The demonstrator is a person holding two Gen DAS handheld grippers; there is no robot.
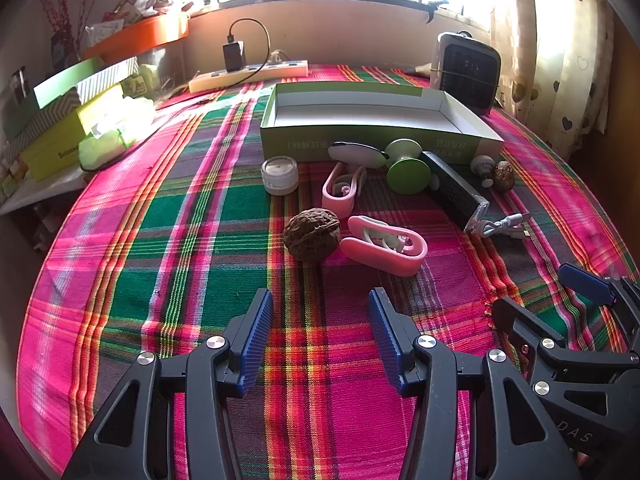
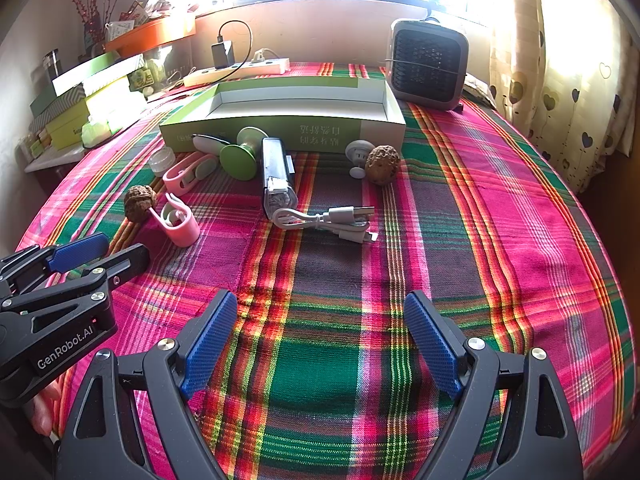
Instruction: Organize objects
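Risk, walnuts: the near walnut (image 1: 312,238) was round and lay touching a pink clip (image 1: 386,245); a pinch off its middle would likely roll it away or knock the clip aside
Risk, cable: the white USB cable (image 2: 328,222) lay loosely coiled against the end of the dark power bank (image 2: 277,174); lifting either one could drag the other across the cloth
Risk, crowding: a green stand (image 1: 406,170), a second pink clip (image 1: 342,188), a small white jar (image 1: 280,175) and a white oval gadget (image 1: 357,154) sat packed close against the box front, so a wide approach could bump a neighbour
Risk, far corner: a second walnut (image 2: 383,164) rested just beside a small white plug-like piece (image 2: 357,156), easy to disturb together
Left gripper (image 1: 320,336): jaws spread apart, holding nothing, above the plaid tablecloth (image 1: 160,248); the near walnut and clip lay ahead of it, apart from its tips
Right gripper (image 2: 320,340): jaws wide, empty; the cable and power bank lay ahead, well apart
Open box (image 1: 376,120): nothing visible inside, standing beyond the clutter, farther from both grippers than every loose item
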